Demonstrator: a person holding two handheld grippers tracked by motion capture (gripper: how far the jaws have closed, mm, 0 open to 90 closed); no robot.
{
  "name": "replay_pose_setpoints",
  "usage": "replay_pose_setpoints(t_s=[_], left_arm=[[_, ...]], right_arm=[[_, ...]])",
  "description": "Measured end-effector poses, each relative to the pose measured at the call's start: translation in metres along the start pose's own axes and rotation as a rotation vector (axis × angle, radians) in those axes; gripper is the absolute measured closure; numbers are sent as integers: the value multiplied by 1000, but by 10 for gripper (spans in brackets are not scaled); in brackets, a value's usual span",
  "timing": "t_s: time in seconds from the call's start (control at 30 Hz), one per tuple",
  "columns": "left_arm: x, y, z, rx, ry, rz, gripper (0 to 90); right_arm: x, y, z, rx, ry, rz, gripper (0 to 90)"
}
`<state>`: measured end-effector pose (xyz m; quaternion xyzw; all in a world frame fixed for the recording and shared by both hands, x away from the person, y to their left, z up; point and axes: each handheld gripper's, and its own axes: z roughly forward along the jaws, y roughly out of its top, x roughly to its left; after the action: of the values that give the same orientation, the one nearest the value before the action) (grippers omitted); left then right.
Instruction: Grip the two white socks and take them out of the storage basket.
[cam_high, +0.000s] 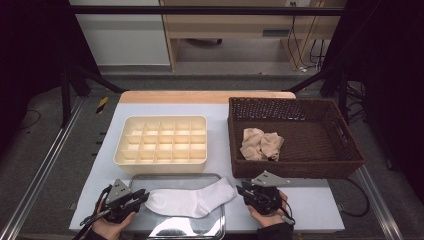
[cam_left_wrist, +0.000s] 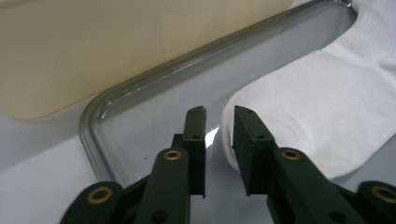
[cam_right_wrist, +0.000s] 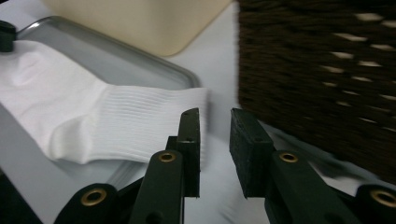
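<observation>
A white sock lies flat on a metal tray at the table's front edge, toe to the left and cuff to the right. My left gripper sits at the toe end. In the left gripper view it is open by a narrow gap, with the sock's toe against the outside of the right-hand jaw and nothing between the jaws. My right gripper is at the cuff end. It is open too, and the ribbed cuff reaches its left-hand jaw.
A cream divided organiser stands just behind the tray. A brown wicker basket at the right holds crumpled beige socks, and its wall is close to my right gripper. The tray rim curves in front of my left gripper.
</observation>
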<state>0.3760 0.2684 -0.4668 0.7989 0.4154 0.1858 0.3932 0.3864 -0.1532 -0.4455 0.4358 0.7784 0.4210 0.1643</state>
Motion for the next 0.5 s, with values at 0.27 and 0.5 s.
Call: replay_pose_setpoints(t_s=[0.27, 0.5], left_arm=[[3, -2, -5, -19, 8, -27, 640], [2, -3, -6, -18, 2, -31, 634]], right_arm=[[-23, -22, -26, 1, -62, 39, 720], [-16, -28, -9, 63, -76, -9, 653]])
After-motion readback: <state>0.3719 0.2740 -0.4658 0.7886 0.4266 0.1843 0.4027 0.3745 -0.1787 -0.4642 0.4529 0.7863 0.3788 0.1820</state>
